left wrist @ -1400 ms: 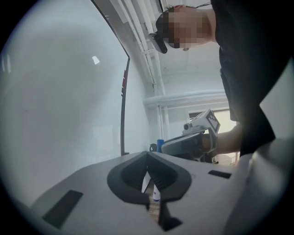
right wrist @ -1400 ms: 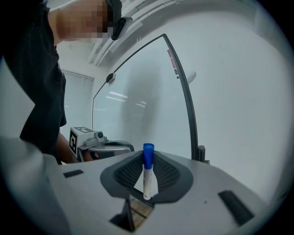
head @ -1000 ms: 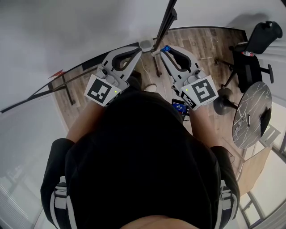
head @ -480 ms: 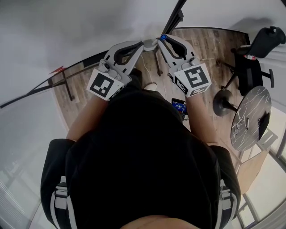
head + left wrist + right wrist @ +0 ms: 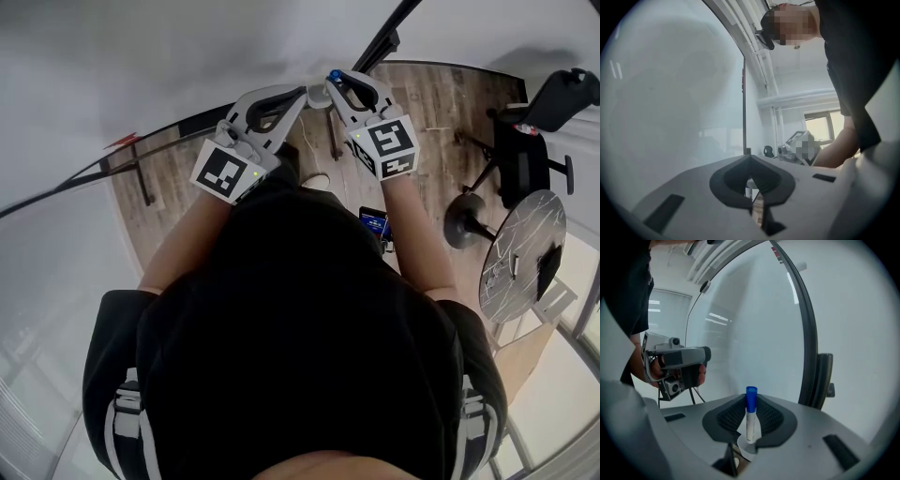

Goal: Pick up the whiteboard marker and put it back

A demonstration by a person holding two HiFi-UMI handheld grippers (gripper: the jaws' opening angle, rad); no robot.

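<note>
Both forearms reach toward twelve o'clock at the whiteboard (image 5: pixel 141 66). The right gripper (image 5: pixel 330 82) clamps the whiteboard marker (image 5: pixel 750 416), blue cap up. The left gripper (image 5: pixel 305 92), at its nine o'clock, is closed and empty.

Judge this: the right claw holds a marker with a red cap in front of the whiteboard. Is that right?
No: the cap is blue, not red. The right claw holds a blue-capped marker in front of the whiteboard, as the right gripper view shows.

Wood floor (image 5: pixel 450 94) carrying black office chair (image 5: pixel 525 141), dark stand leg (image 5: pixel 139 173), round marble tbl (image 5: pixel 520 225); dark flat obj (image 5: pixel 552 258) lying on tbl, nr rt edge.
</note>
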